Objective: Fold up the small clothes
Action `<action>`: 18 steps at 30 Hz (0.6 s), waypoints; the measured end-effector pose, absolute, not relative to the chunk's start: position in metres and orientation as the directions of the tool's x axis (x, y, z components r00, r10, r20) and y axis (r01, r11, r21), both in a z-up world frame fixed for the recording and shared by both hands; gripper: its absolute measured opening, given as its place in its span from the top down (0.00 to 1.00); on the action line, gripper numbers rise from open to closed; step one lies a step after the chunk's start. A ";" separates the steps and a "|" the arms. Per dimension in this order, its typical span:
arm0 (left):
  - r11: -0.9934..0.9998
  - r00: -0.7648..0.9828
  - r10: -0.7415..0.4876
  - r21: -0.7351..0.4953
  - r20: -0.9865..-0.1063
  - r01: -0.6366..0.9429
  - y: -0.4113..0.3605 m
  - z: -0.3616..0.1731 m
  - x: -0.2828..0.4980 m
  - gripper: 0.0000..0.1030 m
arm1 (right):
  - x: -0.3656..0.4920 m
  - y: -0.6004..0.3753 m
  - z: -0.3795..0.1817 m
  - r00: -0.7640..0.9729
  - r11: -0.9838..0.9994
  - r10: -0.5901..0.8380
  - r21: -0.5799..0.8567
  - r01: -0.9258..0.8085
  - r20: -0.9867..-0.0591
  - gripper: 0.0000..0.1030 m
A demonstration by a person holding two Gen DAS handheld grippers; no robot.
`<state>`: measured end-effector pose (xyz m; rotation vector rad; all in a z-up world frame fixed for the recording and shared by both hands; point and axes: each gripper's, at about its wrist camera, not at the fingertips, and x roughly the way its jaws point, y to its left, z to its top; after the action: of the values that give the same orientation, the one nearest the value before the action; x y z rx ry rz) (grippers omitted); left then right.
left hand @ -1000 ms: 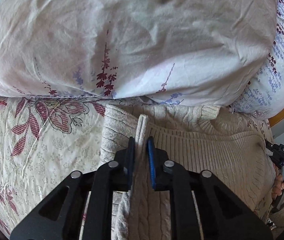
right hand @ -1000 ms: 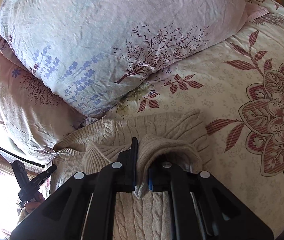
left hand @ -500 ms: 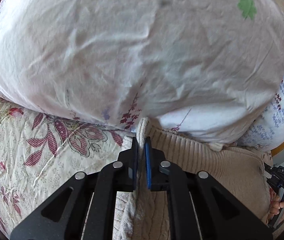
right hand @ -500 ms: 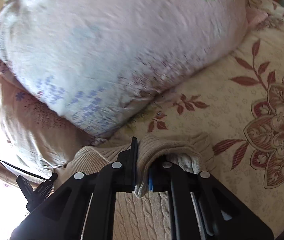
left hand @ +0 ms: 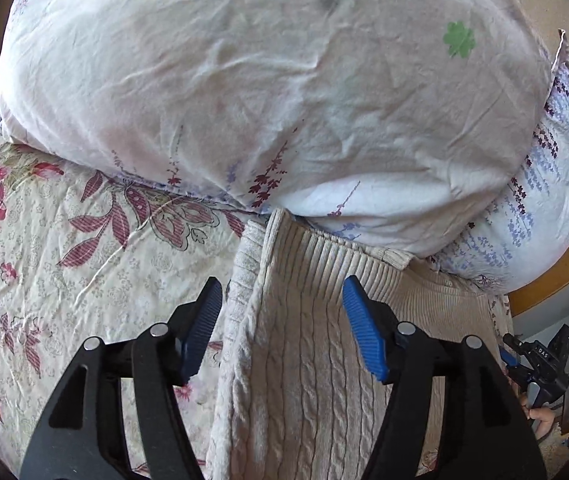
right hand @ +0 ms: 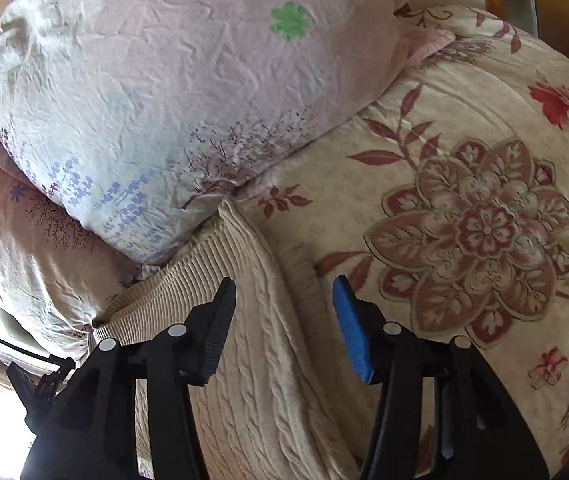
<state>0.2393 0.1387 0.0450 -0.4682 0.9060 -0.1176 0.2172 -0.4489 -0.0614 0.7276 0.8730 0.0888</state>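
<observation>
A cream cable-knit sweater [left hand: 308,344] lies folded on the floral bedspread, its ribbed hem pushed up against the pillows. My left gripper [left hand: 282,300] hovers over the sweater's left corner; its jaws are opening and the blue pads [left hand: 358,324] stand apart from the knit. In the right wrist view the same sweater [right hand: 244,344] shows its right edge. My right gripper [right hand: 284,300] is opening above that edge, with nothing pressed between its fingers. The right gripper also shows small at the far right of the left view [left hand: 540,364], with a hand under it.
Two large pale floral pillows [left hand: 268,92] are stacked right behind the sweater. The quilted bedspread [right hand: 464,220] stretches away to the right and the left [left hand: 64,264]. A wooden bed frame [left hand: 556,272] runs along the right side.
Both grippers carried the sweater's folded edge toward the pillows while shut on it. Now both have let go, jaws spread, and the knit lies flat against the pillows.
</observation>
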 end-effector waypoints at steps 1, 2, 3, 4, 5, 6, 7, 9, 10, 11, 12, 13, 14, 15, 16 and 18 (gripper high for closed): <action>0.884 0.610 -0.308 -0.456 -0.730 -0.099 0.142 0.042 0.232 0.38 | 0.212 -0.450 -0.066 0.646 0.756 0.367 0.620 0.212 -0.669 0.48; 0.877 0.600 -0.321 -0.469 -0.732 -0.104 0.144 0.039 0.227 0.37 | 0.208 -0.448 -0.069 0.639 0.754 0.375 0.622 0.212 -0.672 0.48; 0.875 0.591 -0.324 -0.471 -0.738 -0.108 0.145 0.035 0.221 0.37 | 0.204 -0.448 -0.073 0.630 0.753 0.381 0.622 0.214 -0.677 0.48; 0.878 0.584 -0.320 -0.465 -0.746 -0.112 0.147 0.032 0.216 0.37 | 0.201 -0.448 -0.076 0.622 0.750 0.390 0.626 0.213 -0.679 0.48; 0.879 0.575 -0.322 -0.462 -0.753 -0.113 0.147 0.028 0.212 0.36 | 0.199 -0.448 -0.079 0.614 0.747 0.401 0.631 0.212 -0.680 0.48; 0.877 0.562 -0.331 -0.467 -0.758 -0.112 0.145 0.023 0.209 0.36 | 0.198 -0.444 -0.081 0.605 0.745 0.409 0.633 0.212 -0.684 0.48; 0.875 0.548 -0.340 -0.470 -0.764 -0.112 0.152 0.021 0.205 0.35 | 0.198 -0.443 -0.083 0.598 0.743 0.416 0.636 0.211 -0.685 0.48; 0.881 0.513 -0.347 -0.461 -0.785 -0.111 0.146 0.009 0.204 0.35 | 0.196 -0.439 -0.083 0.600 0.740 0.424 0.641 0.202 -0.678 0.49; 0.883 0.499 -0.349 -0.457 -0.793 -0.109 0.146 0.005 0.203 0.35 | 0.196 -0.437 -0.083 0.603 0.743 0.423 0.640 0.197 -0.677 0.55; 0.884 0.503 -0.350 -0.457 -0.790 -0.103 0.144 0.003 0.201 0.34 | 0.196 -0.436 -0.082 0.602 0.743 0.429 0.642 0.188 -0.673 0.65; 0.885 0.515 -0.349 -0.456 -0.783 -0.094 0.143 0.003 0.200 0.32 | 0.197 -0.432 -0.082 0.602 0.750 0.423 0.634 0.186 -0.677 0.67; 0.884 0.518 -0.351 -0.459 -0.780 -0.093 0.140 0.002 0.200 0.32 | 0.197 -0.431 -0.082 0.605 0.760 0.411 0.623 0.186 -0.682 0.68; 0.882 0.520 -0.352 -0.462 -0.778 -0.095 0.139 0.002 0.200 0.32 | 0.196 -0.430 -0.082 0.605 0.765 0.404 0.616 0.187 -0.686 0.68; 0.878 0.524 -0.354 -0.468 -0.774 -0.097 0.139 0.002 0.200 0.32 | 0.196 -0.429 -0.083 0.604 0.768 0.398 0.611 0.191 -0.691 0.68; 0.873 0.528 -0.359 -0.478 -0.769 -0.103 0.140 0.002 0.199 0.32 | 0.196 -0.428 -0.082 0.603 0.772 0.392 0.605 0.196 -0.695 0.68; 0.856 0.535 -0.375 -0.504 -0.757 -0.114 0.146 0.002 0.197 0.33 | 0.195 -0.426 -0.079 0.599 0.795 0.365 0.574 0.198 -0.713 0.68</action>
<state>0.1970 0.1456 0.0017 -0.5435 1.0072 -0.1644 0.1950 -0.4260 -0.0791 0.6699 0.9423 0.1056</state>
